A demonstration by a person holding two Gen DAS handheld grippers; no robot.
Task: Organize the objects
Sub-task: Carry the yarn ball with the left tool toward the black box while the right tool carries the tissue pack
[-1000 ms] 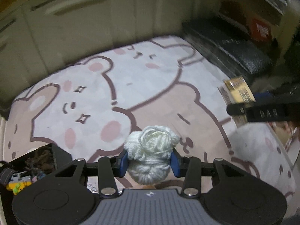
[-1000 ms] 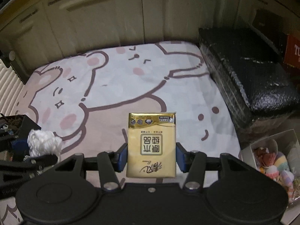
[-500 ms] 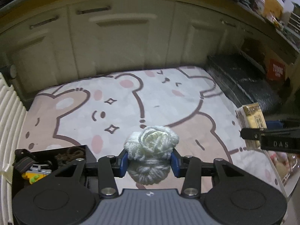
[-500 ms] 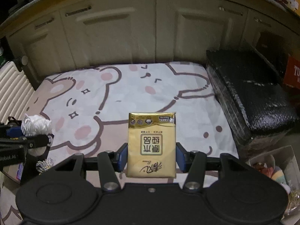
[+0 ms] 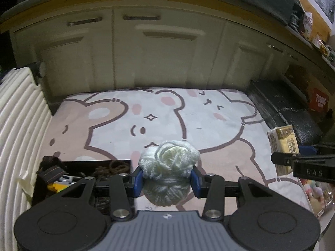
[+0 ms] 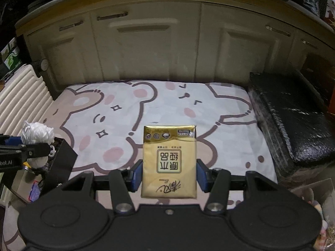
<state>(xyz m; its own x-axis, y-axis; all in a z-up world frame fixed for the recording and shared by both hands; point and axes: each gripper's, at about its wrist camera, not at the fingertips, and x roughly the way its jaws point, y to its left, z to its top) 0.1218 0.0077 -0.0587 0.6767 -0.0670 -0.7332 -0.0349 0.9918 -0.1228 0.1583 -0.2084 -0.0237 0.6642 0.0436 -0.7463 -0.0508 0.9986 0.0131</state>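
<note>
Both your grippers, left [image 5: 166, 178] clamping the yarn ball [image 5: 168, 168] and right [image 6: 169, 175] clamping the tissue pack [image 6: 169, 161], have risen, each load between its pads.

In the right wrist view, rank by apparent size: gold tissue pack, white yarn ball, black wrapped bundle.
1. black wrapped bundle, largest.
2. gold tissue pack, though held close to the camera by the right gripper, so inflated.
3. white yarn ball, smallest.

A soft mat with pink and white cartoon bears [image 5: 167, 113] lies below cream cupboard doors [image 5: 167, 48], in dim light.
</note>
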